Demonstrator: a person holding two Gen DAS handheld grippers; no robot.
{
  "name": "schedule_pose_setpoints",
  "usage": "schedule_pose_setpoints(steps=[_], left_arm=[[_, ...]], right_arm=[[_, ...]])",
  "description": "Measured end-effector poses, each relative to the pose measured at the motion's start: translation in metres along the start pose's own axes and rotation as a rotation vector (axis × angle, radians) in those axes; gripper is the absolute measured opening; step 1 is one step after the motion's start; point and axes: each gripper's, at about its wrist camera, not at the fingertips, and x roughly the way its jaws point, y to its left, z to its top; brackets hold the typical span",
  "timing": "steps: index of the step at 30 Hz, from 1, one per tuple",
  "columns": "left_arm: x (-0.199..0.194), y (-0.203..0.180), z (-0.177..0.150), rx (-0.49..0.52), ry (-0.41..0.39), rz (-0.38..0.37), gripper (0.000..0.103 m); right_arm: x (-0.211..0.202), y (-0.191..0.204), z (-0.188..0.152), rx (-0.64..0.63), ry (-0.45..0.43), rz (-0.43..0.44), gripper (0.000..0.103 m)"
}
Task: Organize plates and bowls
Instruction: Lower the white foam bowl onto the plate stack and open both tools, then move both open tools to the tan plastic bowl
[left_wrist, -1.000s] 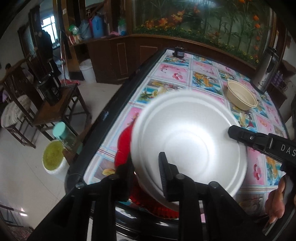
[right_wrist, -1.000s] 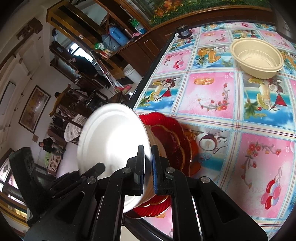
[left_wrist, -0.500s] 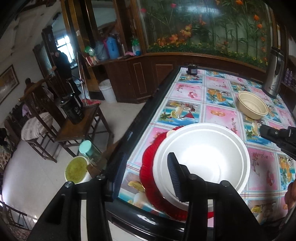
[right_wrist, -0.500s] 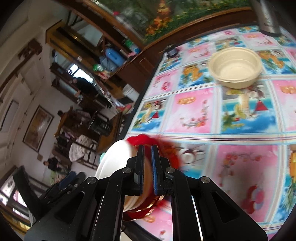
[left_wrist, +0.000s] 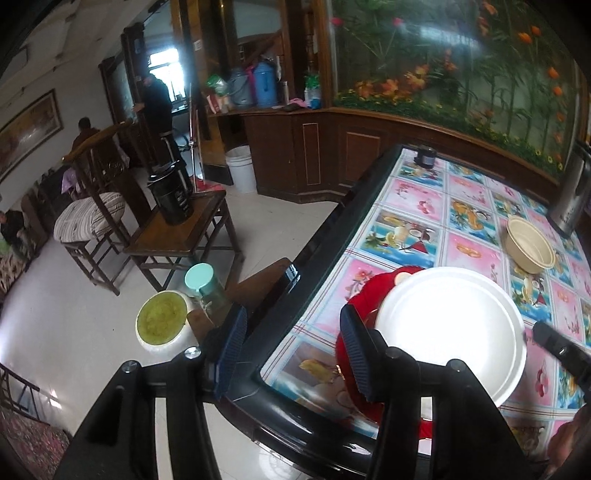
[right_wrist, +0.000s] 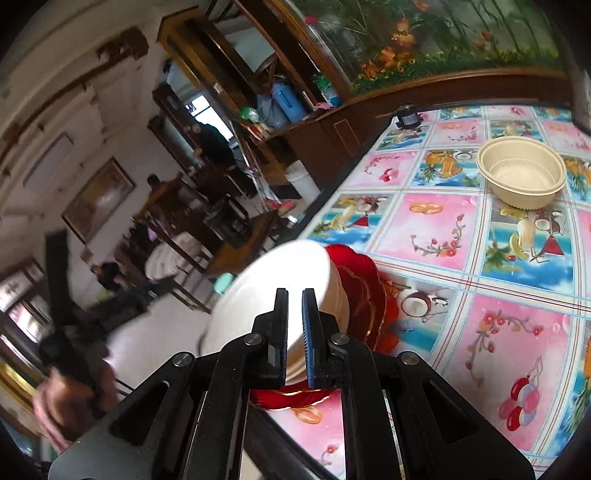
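Note:
A white bowl (left_wrist: 450, 332) rests in a red scalloped plate (left_wrist: 369, 291) near the corner of the patterned table (left_wrist: 472, 192). My left gripper (left_wrist: 293, 354) hangs over the table's dark edge, left of the bowl. Its jaws are opening and nothing is between them. My right gripper (right_wrist: 294, 332) is shut on the white bowl (right_wrist: 280, 288) at its rim, and its dark tip (left_wrist: 554, 343) shows at the bowl's right side. The red plate (right_wrist: 365, 291) peeks out behind the bowl. A beige bowl (left_wrist: 530, 243) (right_wrist: 522, 177) stands apart, farther along the table.
A steel flask (left_wrist: 569, 199) stands at the far right and a small dark object (left_wrist: 424, 155) at the far corner. Beside the table are a low stool with a green-filled cup (left_wrist: 162, 325) and a jar, wooden chairs (left_wrist: 177, 236), a white bucket and people.
My left gripper has let go of the white bowl's near rim, opened and drawn back left off the table edge. The bowl has come down onto the red plate. The right gripper still holds its rim.

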Motion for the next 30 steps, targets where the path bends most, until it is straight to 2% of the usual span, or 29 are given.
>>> schedule_pose_setpoints(steps=[3, 6, 11, 13, 16, 19, 24, 28, 30], left_arm=[[0.003, 0.000, -0.001, -0.003, 0.007, -0.013, 0.053], [0.005, -0.002, -0.003, 0.004, 0.014, -0.024, 0.053], [0.004, -0.004, -0.002, 0.004, 0.015, -0.043, 0.053], [0.001, -0.004, 0.000, -0.013, 0.014, -0.076, 0.053], [-0.007, -0.010, 0.004, -0.037, 0.010, -0.159, 0.053], [-0.018, -0.035, 0.006, 0.006, 0.000, -0.222, 0.054], [-0.032, -0.104, 0.015, 0.111, -0.012, -0.324, 0.068], [-0.020, -0.159, 0.034, 0.081, 0.076, -0.483, 0.071], [-0.006, -0.184, 0.049, 0.039, 0.102, -0.507, 0.071]], right_arm=[[0.010, -0.002, -0.008, -0.007, 0.021, -0.031, 0.007], [0.011, -0.001, -0.011, -0.004, 0.029, -0.023, 0.007], [-0.005, 0.000, -0.001, -0.006, -0.033, -0.023, 0.007], [-0.013, -0.007, 0.004, 0.003, -0.058, -0.053, 0.007], [-0.026, -0.038, 0.013, 0.075, -0.083, -0.102, 0.007], [-0.040, -0.073, 0.017, 0.159, -0.098, -0.151, 0.007], [-0.075, -0.131, 0.028, 0.255, -0.131, -0.235, 0.007], [-0.096, -0.170, 0.048, 0.320, -0.143, -0.248, 0.007], [-0.104, -0.193, 0.065, 0.358, -0.146, -0.249, 0.007]])
